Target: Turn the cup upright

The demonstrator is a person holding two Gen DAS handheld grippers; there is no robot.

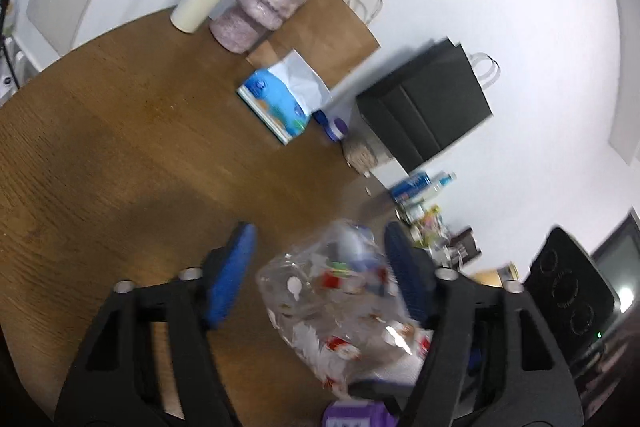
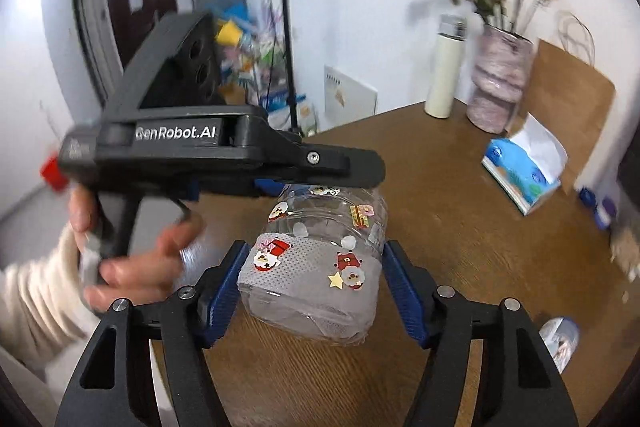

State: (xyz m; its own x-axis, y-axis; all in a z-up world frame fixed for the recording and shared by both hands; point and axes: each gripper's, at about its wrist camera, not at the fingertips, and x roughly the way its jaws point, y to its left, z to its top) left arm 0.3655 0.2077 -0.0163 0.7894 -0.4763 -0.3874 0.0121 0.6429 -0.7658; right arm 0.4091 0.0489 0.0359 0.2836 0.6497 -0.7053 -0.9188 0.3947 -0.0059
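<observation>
The cup (image 2: 320,259) is a clear plastic cup with Santa stickers and a grey mesh band. It lies tilted on its side above the wooden table (image 2: 460,227). In the right wrist view my right gripper (image 2: 316,287) is open, its blue pads on either side of the cup. The left gripper's black body (image 2: 224,151) is over the cup's far end. In the left wrist view the cup (image 1: 340,307) sits between the pads of my left gripper (image 1: 320,267), against the right pad, with a gap to the left pad. The view is blurred.
At the table's far side stand a white flask (image 2: 442,75), a pink vase of dried roses (image 2: 500,79), a brown paper bag (image 2: 568,99) and a blue tissue pack (image 2: 524,167). A black bag (image 1: 428,103) and small bottles (image 1: 416,187) are at the right.
</observation>
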